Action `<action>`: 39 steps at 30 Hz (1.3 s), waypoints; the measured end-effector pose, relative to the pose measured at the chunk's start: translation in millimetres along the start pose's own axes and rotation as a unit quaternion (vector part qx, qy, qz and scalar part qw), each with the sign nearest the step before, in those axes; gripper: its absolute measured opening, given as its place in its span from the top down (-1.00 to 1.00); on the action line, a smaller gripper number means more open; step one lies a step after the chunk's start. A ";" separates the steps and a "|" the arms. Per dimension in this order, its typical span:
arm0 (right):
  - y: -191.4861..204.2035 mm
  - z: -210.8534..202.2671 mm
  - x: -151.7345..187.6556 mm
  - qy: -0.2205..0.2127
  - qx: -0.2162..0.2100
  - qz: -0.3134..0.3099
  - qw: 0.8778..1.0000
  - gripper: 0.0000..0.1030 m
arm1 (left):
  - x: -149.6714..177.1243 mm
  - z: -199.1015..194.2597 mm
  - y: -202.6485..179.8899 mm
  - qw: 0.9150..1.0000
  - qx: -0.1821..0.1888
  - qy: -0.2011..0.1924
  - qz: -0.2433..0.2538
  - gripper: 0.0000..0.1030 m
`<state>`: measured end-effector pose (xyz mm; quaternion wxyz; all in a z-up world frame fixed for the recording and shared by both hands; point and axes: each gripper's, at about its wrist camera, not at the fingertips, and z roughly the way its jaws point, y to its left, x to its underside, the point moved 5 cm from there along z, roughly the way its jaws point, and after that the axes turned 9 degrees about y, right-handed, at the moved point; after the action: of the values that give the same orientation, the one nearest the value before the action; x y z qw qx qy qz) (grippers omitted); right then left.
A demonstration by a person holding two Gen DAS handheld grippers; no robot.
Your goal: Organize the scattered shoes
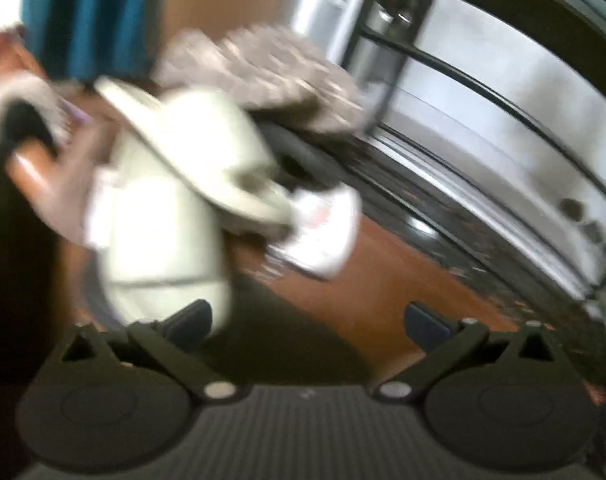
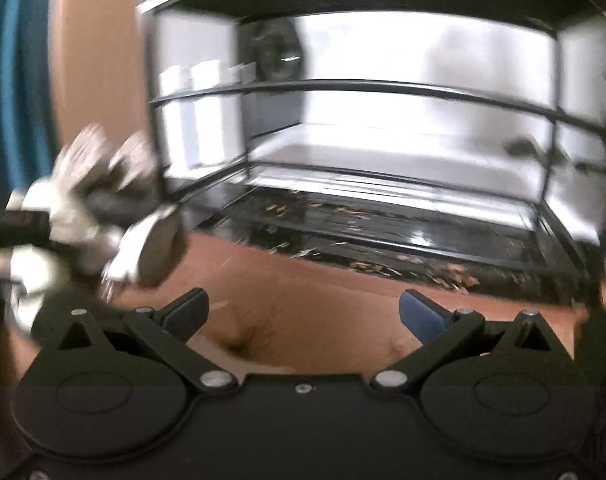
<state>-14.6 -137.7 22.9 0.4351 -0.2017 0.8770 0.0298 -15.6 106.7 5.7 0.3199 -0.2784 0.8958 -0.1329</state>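
Both claws gape wide, holding nothing: left claw [image 1: 307, 320], right claw [image 2: 303, 312]. Pale shoes [image 1: 171, 200] lie jumbled on the floor ahead-left of the left claw; the rack [image 2: 383, 88] ahead of the right claw shows bare shelves, so sorting remains.

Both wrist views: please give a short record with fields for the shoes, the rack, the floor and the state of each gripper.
shoes: pale shoes, blurred, in a heap at the left
rack: black shoe rack, its visible shelves bare
floor: brown floor in front of the rack
left gripper: jaws open, holding nothing
right gripper: jaws open, holding nothing
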 end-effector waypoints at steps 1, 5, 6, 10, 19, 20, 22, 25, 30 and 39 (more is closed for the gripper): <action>12.2 1.3 1.3 0.002 0.006 -0.046 0.999 -1.00 | -0.2 -1.8 4.2 1.000 0.000 -0.004 -0.004 -0.99; 51.4 0.3 8.3 0.003 0.017 -0.196 0.981 -1.00 | -0.8 -9.0 21.1 1.000 0.002 -0.020 -0.020 -0.99; 60.4 -0.8 11.0 0.001 0.018 -0.231 0.973 -1.00 | -1.2 -10.0 24.2 0.999 0.001 -0.024 -0.022 -0.99; 87.6 -1.3 24.8 0.014 0.015 -0.336 0.942 -1.00 | -4.3 -6.5 25.5 0.999 -0.012 -0.033 -0.019 -0.99; 110.3 28.9 47.3 0.083 0.025 -0.433 0.897 -0.90 | -6.4 4.3 44.0 0.996 -0.032 -0.014 -0.082 -0.99; 114.5 35.0 50.3 0.084 0.034 -0.454 0.886 -0.90 | -7.3 5.3 45.6 0.996 -0.033 -0.013 -0.087 -0.99; 118.3 42.4 57.2 0.083 0.042 -0.478 0.873 -0.89 | -7.1 6.2 46.8 0.995 -0.034 -0.009 -0.092 -0.99; 124.4 64.0 70.9 0.078 0.089 -0.555 0.823 -0.64 | -7.8 6.8 45.6 0.996 -0.035 -0.011 -0.087 -0.99; 121.3 80.8 76.2 0.097 0.113 -0.567 0.810 -0.38 | -8.6 7.1 44.5 0.996 -0.035 -0.018 -0.084 -0.99; 98.2 82.8 33.9 0.129 0.069 -0.365 0.919 -0.02 | -9.8 10.1 45.2 0.995 -0.035 -0.018 -0.091 -0.99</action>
<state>-8.0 -39.9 -66.8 0.3117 -0.4795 0.7908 -0.2179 -21.5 148.4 -15.9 0.3128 -0.3720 0.8649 -0.1250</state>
